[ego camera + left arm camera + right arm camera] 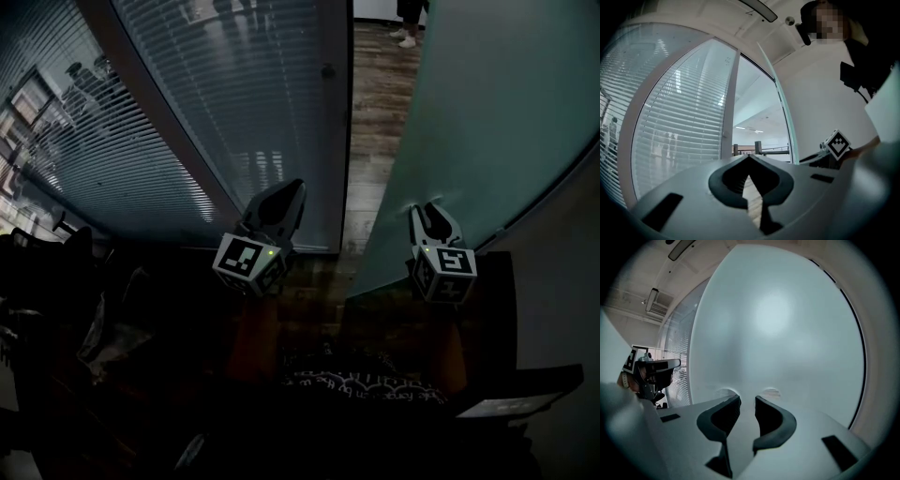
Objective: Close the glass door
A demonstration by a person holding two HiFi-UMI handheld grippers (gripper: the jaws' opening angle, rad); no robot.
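At far left the blinds [122,141] run behind glass. Dim reflections of figures lie across them, too faint to make out. Right of them stands the grey post [330,122].

Your left hand-held gripper [292,195] hovers low in front of that post. Its jaws are pressed together at the tips with nothing between them. In the left gripper view only a thin slit shows behind the tips, with pale floor seen through it. Its cube [246,261] bears black-and-white square markers.

Below both grippers a line of pale print [375,382] crosses something dark. It is too dim for you to read, and the rest of the lower head view is lost in shadow.

Between post and door runs a strip of wooden floor [370,122]. At its top are the shoes [406,37] of a person cut off by the picture's edge.

The glass door [487,112] is frosted and stands open on the right, its free edge well apart from the post.

Your right hand-held gripper [433,217] has its jaws spread and empty, with the tips right at the door's face. In the right gripper view the door fills nearly everything, and faint reflections of the tips sit just beyond them. You cannot tell whether the tips touch the glass.
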